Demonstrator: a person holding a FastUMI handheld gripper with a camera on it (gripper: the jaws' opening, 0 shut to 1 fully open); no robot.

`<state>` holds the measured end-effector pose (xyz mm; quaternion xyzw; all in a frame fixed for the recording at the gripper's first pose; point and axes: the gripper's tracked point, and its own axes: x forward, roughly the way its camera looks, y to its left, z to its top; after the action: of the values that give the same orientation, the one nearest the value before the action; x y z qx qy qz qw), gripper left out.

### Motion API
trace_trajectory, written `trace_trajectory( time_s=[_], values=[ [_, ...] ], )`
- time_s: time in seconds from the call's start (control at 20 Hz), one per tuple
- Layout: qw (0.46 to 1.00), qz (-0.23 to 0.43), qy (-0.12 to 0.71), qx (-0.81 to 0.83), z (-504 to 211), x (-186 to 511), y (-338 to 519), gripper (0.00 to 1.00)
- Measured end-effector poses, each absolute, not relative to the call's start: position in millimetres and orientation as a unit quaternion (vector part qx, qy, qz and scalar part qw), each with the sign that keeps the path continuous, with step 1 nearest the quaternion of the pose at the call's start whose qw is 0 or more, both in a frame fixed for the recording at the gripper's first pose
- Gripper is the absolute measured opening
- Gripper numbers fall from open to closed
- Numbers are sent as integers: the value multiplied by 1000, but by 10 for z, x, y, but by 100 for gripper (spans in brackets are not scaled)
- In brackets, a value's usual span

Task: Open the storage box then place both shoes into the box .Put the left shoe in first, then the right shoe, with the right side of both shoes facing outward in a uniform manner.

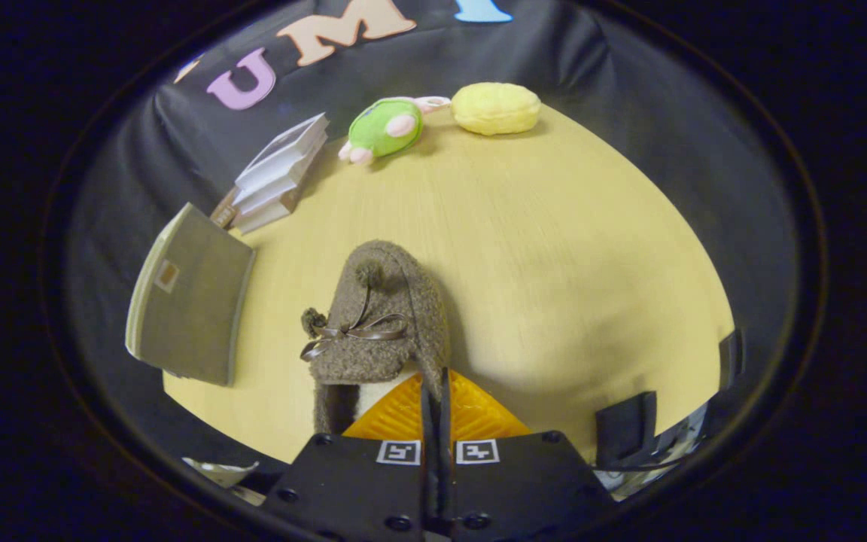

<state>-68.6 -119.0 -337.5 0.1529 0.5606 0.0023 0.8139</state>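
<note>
Tongs [436,391] sit pressed nearly together, their fingers pinching the rim of a brown fuzzy shoe [381,316] at its heel opening, so the shoe hangs just ahead of them, toe pointing away, with a ribbon bow [354,331] across its top. Beneath lies the pale wooden counter [554,256]. Left of the shoe stands a grey flat panel [189,297], tilted, and beyond it a stack of books [279,177]. Farther off, near the counter's far edge, rest a green plush toy [384,128] and a yellow plush lump [495,109], just beside each other.
</note>
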Motion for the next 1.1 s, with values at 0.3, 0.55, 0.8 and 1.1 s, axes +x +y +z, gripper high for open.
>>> trace_trajectory(
  time_s=[0.3, 0.55, 0.8, 1.1],
  values=[
    [822, -26, 541, 177, -3027, -470, -874, 4],
    [831, -17, 524, 188, -2665, -299, -411, 4],
    [841, 9, 505, 191, -2343, -67, 176, 4],
    [851, 42, 482, 205, -1996, 209, 868, 3]
  ],
)
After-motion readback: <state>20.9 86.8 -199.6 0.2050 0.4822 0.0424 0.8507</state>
